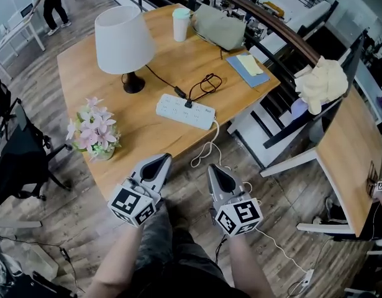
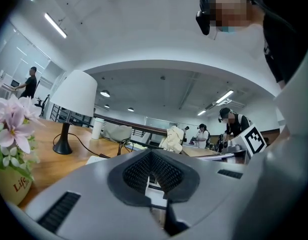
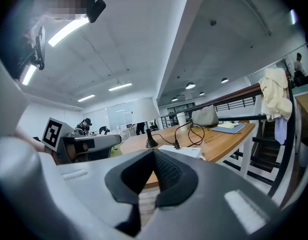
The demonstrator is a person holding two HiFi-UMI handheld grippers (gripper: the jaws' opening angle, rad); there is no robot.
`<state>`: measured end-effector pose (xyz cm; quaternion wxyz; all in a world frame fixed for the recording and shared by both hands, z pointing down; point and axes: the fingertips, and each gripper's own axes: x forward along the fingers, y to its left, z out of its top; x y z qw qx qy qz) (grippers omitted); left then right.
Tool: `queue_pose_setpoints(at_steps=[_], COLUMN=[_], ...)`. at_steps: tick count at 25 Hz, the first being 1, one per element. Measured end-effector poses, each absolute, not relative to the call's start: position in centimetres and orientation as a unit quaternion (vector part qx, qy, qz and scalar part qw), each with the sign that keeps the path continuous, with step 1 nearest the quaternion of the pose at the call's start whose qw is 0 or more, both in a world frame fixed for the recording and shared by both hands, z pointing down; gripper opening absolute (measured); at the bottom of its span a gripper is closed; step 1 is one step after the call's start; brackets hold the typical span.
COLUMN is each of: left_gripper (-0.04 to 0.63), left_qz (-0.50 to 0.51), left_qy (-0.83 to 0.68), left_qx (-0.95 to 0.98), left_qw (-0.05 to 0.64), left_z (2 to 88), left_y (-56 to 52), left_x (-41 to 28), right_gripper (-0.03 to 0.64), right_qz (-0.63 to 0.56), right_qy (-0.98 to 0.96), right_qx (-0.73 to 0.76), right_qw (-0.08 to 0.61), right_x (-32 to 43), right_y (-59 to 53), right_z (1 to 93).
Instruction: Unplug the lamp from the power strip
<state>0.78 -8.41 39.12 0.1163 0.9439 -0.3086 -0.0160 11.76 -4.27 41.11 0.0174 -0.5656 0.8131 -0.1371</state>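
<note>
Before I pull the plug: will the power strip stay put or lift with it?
Likely lifts: the power strip looks slim and light, nothing visibly fixing it to the table. Its white cord hangs slack off the edge, anchoring little. Pinning it would probably help.

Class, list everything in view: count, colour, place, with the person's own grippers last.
lamp: one, white shade, far left of table
power strip: one, white, table's near middle
plug: one, black, in power strip
flowers: one pot, pink, near-left corner
cup: one, white, far edge
bag: one, grey, beside cup
folder: one, blue, right edge
cloth: one, cream, right of table
left gripper: one, grey, shut, off table's near edge
right gripper: one, grey, shut, beside left gripper
</note>
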Motion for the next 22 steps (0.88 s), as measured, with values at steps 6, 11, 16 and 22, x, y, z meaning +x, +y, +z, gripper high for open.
queue_pose_setpoints(at_steps=[6, 11, 16, 22], left_gripper=[-0.003, -0.003, -0.003, -0.003], left_qz=[-0.012, -0.009, 0.007, 0.022], left_qy=[-0.311, -0.296, -0.285, -0.288], left_qx=[0.943, 0.947, 0.950, 0.945], left_qw=[0.122, 0.123, 0.125, 0.151], left_z=[40.3, 40.8, 41.7, 43.5], left_y=[-10.6, -13.3, -15.9, -19.4], left_x=[1.5, 3.3, 5.1, 5.7], right_gripper=[0.008, 0.008, 0.008, 0.008], right_qz=[-0.137, -0.135, -0.135, -0.139], right_qy=[0.819, 0.820, 0.822, 0.826], right_qx=[-0.557, -0.557, -0.553, -0.546], right_qw=[0.013, 0.007, 0.000, -0.021], right_x=[11.9, 12.7, 13.4, 13.2], right_y=[-6.5, -9.1, -12.4, -16.0], right_z=[41.7, 41.5, 41.5, 42.2])
